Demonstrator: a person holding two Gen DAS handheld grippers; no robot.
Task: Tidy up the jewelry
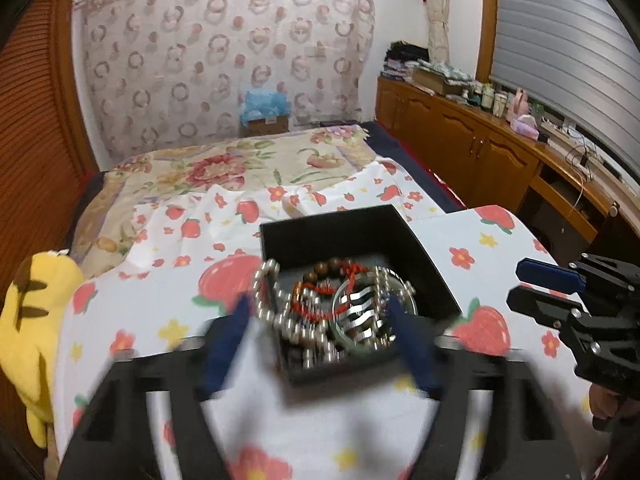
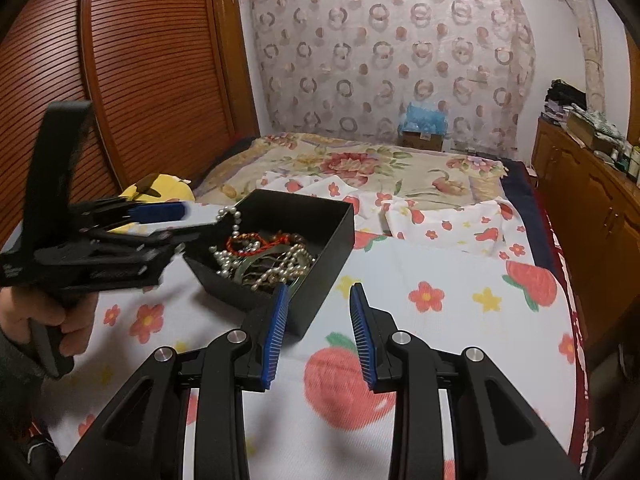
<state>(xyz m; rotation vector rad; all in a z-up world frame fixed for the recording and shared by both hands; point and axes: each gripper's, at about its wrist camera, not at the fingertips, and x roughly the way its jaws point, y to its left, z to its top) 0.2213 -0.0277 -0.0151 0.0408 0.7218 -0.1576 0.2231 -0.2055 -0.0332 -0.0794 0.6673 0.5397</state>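
Observation:
An open black box sits on the strawberry-print cloth and holds tangled jewelry: pearl strands, a red cord bracelet, wooden beads and a silver linked band. One pearl strand hangs over the box's left wall. My left gripper is blurred and stands open wide over the box's near end; its blue fingers grip nothing. My right gripper is partly open and empty, just right of the box's near corner.
The strawberry-print cloth covers the near part of a bed with a floral sheet. A yellow plush toy lies at the left. Wooden cabinets line the right; a louvered wooden door stands left.

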